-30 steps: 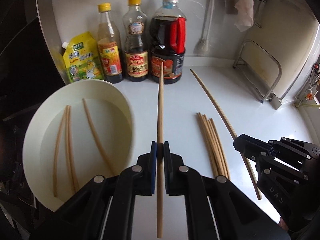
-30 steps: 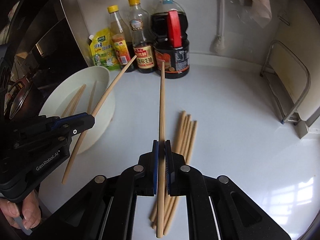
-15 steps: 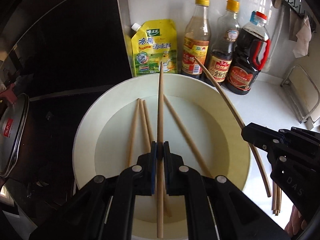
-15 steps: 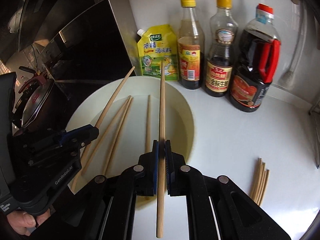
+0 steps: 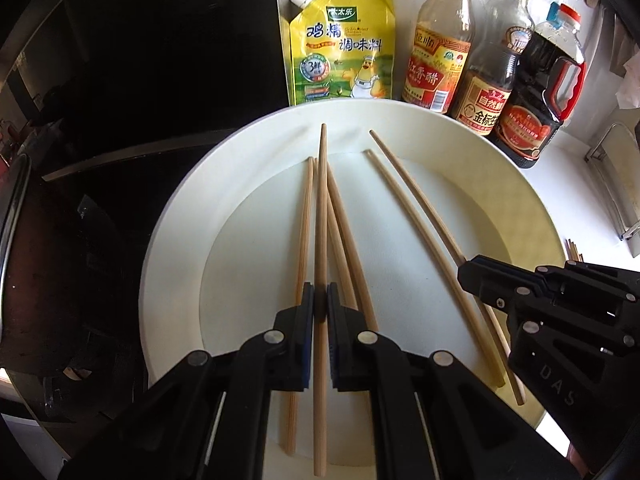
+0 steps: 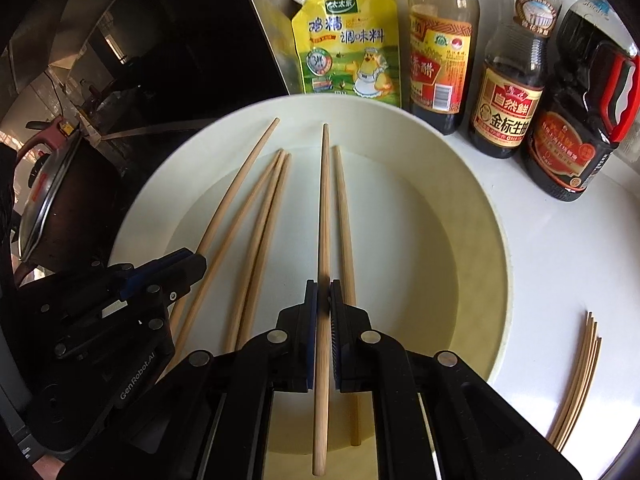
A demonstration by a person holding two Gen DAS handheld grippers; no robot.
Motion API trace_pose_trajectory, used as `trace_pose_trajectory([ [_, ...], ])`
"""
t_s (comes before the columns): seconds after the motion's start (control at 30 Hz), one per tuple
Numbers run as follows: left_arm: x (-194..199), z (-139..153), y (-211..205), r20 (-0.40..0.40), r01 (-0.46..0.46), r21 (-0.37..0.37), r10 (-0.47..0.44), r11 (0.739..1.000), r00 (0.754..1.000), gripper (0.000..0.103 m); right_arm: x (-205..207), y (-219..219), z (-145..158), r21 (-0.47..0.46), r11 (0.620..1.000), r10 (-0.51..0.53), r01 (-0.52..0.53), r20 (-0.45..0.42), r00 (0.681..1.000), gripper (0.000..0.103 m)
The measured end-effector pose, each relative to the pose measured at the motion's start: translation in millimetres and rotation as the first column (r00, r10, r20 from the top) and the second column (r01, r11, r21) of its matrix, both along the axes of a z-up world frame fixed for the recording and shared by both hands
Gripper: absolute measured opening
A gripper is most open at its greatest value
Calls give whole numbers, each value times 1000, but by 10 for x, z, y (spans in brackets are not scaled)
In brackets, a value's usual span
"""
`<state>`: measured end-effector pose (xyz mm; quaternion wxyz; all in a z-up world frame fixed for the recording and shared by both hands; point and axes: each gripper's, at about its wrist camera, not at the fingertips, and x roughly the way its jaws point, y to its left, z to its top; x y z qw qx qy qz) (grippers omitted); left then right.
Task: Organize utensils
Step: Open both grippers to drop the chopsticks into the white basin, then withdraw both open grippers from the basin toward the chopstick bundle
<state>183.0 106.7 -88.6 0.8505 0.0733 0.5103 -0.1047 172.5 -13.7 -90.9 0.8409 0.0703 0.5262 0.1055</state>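
While each hand-held gripper hangs over the white bowl [image 5: 532,216], the left hand-held gripper [image 5: 320,306] and right hand-held gripper [image 6: 323,300] each pinch 1 wooden chopstick [image 5: 321,220], long axis parallel to 3 chopsticks lying directly below; more wait on the desk [image 6: 560,248].

A home kitchen: sauce bottles [image 6: 506,80] (soy, vinegar) beside a stove [image 5: 120,80].
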Motion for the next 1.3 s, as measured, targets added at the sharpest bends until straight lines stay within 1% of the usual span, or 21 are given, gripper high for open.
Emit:
trace_pose_trajectory([
  [0.13, 14, -57, 9, -13, -1, -2, 1, 1000, 1000, 8, 11, -39, -67, 8, 1000, -17, 17, -22, 1000, 6],
  [0.27, 35, -90, 28, -25, -10, -9, 10, 1000, 1000, 8, 9, -43, -88, 8, 1000, -20, 21, -26, 999, 6],
  [0.43, 28, -73, 61, -20, -20, -13, 20, 1000, 1000, 24, -18, -75, -64, 0, 999, -32, 32, -9, 999, 7],
  [0.6, -16, -48, 122, -8, -37, -19, 36, 999, 999, 36, -84, -126, 12, -5, 999, -38, 38, 23, 999, 9],
  [0.8, -107, -34, 186, 2, -47, -16, 47, 999, 999, 37, -198, -205, 80, 13, 999, -51, 51, 27, 998, 11],
  [0.93, -189, 20, 203, 14, -55, -16, 56, 998, 998, 41, -295, -214, 139, 17, 999, -46, 46, 38, 998, 16],
  [1.3, -399, 218, 177, 42, -67, -14, 68, 998, 997, 44, -542, -269, 288, 26, 999, -41, 40, 65, 997, 17],
])
